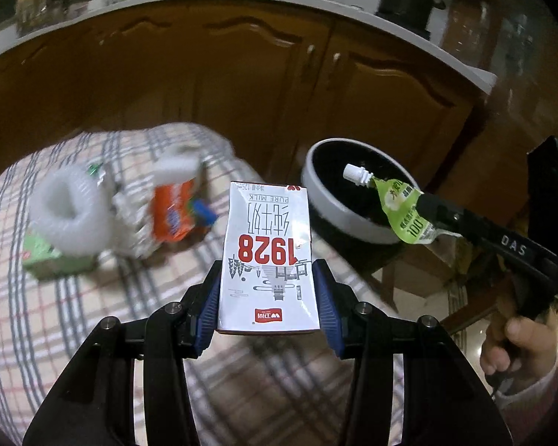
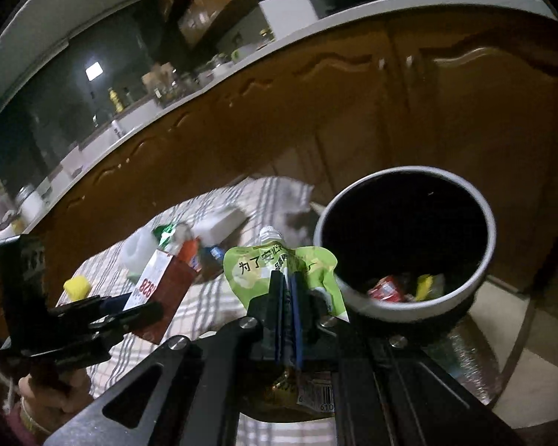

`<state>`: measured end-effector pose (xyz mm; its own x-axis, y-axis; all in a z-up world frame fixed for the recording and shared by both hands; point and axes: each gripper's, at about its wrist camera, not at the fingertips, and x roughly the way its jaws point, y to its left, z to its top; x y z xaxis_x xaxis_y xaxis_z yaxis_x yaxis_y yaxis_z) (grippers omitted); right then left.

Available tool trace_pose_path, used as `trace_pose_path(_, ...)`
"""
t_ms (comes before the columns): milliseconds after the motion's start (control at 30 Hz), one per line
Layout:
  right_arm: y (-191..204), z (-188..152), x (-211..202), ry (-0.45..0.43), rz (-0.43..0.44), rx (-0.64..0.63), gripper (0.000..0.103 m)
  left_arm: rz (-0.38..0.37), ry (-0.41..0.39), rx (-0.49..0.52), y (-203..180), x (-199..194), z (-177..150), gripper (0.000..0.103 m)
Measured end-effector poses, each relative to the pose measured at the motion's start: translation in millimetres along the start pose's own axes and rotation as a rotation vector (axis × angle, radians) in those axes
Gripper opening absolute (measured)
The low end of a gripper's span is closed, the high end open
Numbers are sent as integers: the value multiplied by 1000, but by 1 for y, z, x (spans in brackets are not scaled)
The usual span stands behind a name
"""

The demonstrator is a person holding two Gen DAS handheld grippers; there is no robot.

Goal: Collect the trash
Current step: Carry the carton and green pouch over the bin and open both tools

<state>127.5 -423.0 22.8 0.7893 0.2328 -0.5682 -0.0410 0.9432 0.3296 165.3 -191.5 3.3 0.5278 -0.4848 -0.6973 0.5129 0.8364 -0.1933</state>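
Our left gripper (image 1: pixel 268 293) clamps the milk carton (image 1: pixel 267 256), our right gripper (image 2: pixel 287 297) pinches the green pouch (image 2: pixel 279 271); either could miss the bin (image 2: pixel 491 230) if dropped short.

1. In my left wrist view the milk carton (image 1: pixel 268 256) stands between the pads of the left gripper (image 1: pixel 267 297), above the tablecloth (image 1: pixel 74 316).
2. Left of the carton, a cluster of leftover packaging (image 1: pixel 130 212) lies on the cloth.
3. Right of the carton, beyond the table edge, stands the bin (image 1: pixel 338 200); the spouted pouch (image 1: pixel 398 204) hangs over its rim, clamped in the right gripper (image 1: pixel 427 204).
4. In my right wrist view the bin (image 2: pixel 480 260) lies ahead and right of the pouch (image 2: pixel 279 267); wrappers (image 2: pixel 405 288) lie inside it.
5. The cabinet doors (image 2: pixel 353 111) stand behind table and bin, under the countertop (image 2: pixel 353 22).
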Motion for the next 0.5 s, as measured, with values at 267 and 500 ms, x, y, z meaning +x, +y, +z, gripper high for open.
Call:
trace_pose_path(267,-36,18,-10,-44,-71,32,4,-52,10,68,-39,29,33,46)
trace_pose_path(500,-63,26,-7,-56,-113,62,4,-75,34,103,-61,53,49,46)
